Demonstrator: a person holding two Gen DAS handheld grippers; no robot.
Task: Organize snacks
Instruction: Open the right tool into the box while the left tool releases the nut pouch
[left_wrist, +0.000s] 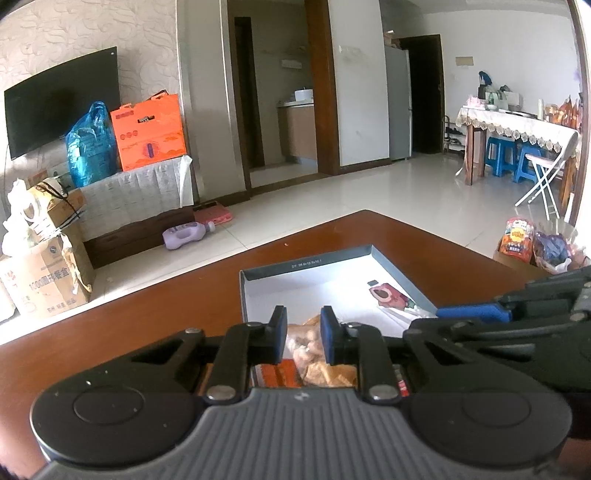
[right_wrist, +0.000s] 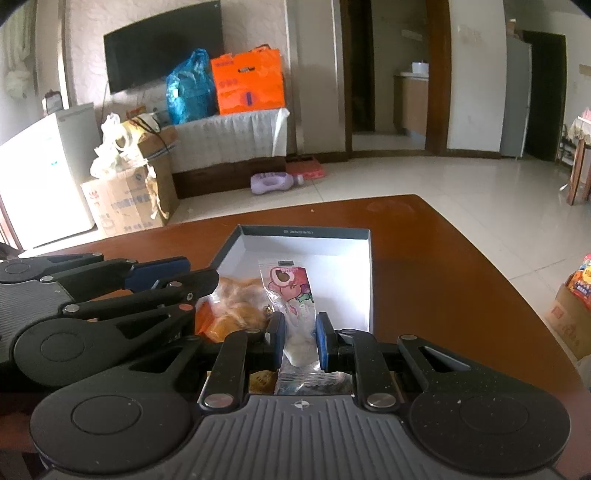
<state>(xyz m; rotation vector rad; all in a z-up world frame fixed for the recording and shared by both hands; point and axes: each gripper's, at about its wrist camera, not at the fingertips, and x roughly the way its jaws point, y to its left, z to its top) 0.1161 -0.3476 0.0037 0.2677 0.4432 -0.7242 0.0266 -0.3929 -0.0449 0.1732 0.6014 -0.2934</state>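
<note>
Left tongs (left_wrist: 303, 334): closed on the orange snack bag (left_wrist: 308, 341) — pads pressing its clear top, bag hanging over the near left part of the box (left_wrist: 306, 264).
Right tongs (right_wrist: 300, 338): clamped on the pink strawberry-bear packet (right_wrist: 291, 291); packet's far end resting inside the box, near end pinched between the pads.
Packet axis: long, running straight away from the right tongs toward the box's far wall.
Bag position: just left of the packet, touching or nearly so — cannot tell which.
Nearer hand: right for the packet, left for the bag.
Box: open, white inside, on the brown surface (right_wrist: 424, 258), directly ahead of both tongs.
Likely next: release into the box, judging by the placement.
</note>
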